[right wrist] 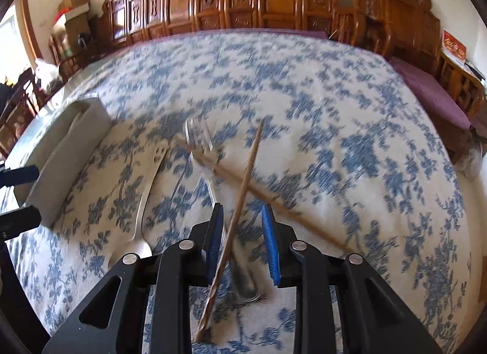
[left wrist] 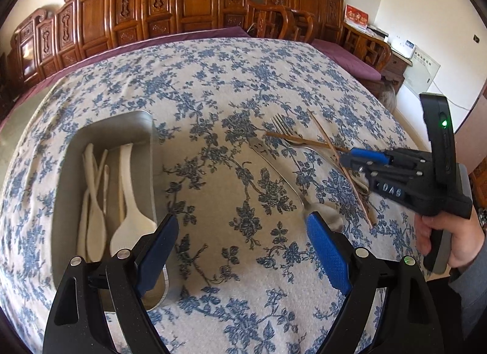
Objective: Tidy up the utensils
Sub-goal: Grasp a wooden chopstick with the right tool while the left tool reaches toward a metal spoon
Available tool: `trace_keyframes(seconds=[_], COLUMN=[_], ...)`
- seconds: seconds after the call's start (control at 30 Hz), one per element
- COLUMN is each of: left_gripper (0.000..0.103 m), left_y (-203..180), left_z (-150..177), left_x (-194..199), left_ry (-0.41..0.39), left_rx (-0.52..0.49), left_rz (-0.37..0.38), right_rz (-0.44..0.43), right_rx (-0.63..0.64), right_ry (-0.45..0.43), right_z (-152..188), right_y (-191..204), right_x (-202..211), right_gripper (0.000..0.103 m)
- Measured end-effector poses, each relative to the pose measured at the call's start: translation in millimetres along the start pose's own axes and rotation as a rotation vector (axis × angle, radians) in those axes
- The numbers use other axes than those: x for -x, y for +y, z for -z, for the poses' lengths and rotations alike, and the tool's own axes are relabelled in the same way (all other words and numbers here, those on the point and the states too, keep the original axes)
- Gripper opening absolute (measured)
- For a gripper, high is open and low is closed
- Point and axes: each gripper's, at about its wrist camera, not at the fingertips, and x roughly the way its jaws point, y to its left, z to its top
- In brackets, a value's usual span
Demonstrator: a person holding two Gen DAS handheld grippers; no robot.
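Left gripper (left wrist: 242, 250): jaws spread wide, nothing between them, hovering over the flowered cloth of the bench (left wrist: 213, 86). Its right pad hangs just above the bowl of the metal spoon (left wrist: 322, 212).

Right gripper (right wrist: 242, 242): jaws narrow, gap visible on both sides of what lies between. One wooden chopstick (right wrist: 240, 201) runs up through the gap, and the handle of the metal fork (right wrist: 240, 274) lies beneath it. The right wrist view is motion-blurred, so whether either pad touches the chopstick is uncertain; it looks unclamped.

Handling notes, near to far:
- Spoon: thin, stiff steel, smooth, lying flat on the cloth. Judged light but slippery; pinch the narrow neck just behind the bowl, where the pads can get under its curve.
- Chopstick in the jaws: light, rigid, thin wood. It will probably pivot if taken near an end; a hold near mid-length seems best. It crosses the second chopstick (right wrist: 292, 210), which may be dragged along.
- Fork: steel, tines pointing away, lying under both sticks. Clear the sticks first, then grip the handle.
- Flat metal server (left wrist: 258, 147) with cut-outs: lies between the fork and the tray, very low profile, hard to get pads under.

Far left: metal tray (left wrist: 143, 122) already holding pale plastic spoons (left wrist: 131, 201), light and slightly flexible.
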Motion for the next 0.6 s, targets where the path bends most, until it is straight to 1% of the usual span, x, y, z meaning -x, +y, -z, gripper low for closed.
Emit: trace_keyframes(seconds=[0.03, 0.07, 0.1, 0.2, 0.37, 0.47, 0.5, 0.6], left_gripper=[0.082, 0.082, 0.082, 0.082, 0.082, 0.082, 0.081, 0.069], left_y=[-1.2, -3.0, -5.7, -13.7, -29.8, -38.5, -40.5, -47.3], left_z=[0.0, -0.1, -0.4, -2.7, -11.7, -17.3, -18.8, -23.9], left_x=[-1.6, -3.6, -6.6, -14.2, -32.7, -45.1, -48.3, -60.4], left_ry=[0.002, 0.006, 0.011, 0.02, 0.038, 0.055, 0.06, 0.081], left_rx=[0.001, 0.001, 0.0, -0.005, -0.003, 0.001, 0.003, 0.004], left_rz=[0.002, 0.004, 0.008, 0.01, 0.016, 0.015, 0.014, 0.004], right_rz=[0.0, -0.012, -0.02, -0.044, -0.068, -0.059, -0.058, -0.06], right_rx=[-0.005, -0.015, -0.025, -0.063, -0.115, -0.132, -0.136, -0.143], right_ry=[0.018, 0.024, 0.026, 0.012, -0.051, -0.063, -0.064, -0.067], right_z=[0.5, 1.0, 1.0, 0.3, -2.3, -2.2, -2.5, -3.6], right_y=[-0.2, -1.4, -3.0, -9.9, -21.5, -28.1, -29.6, -32.1], right_x=[-2.3, -2.0, -1.1, 6.5, 26.3, 30.5, 30.3, 29.9], right_gripper=[0.023, 0.01, 0.007, 0.006, 0.006, 0.006, 0.006, 0.006])
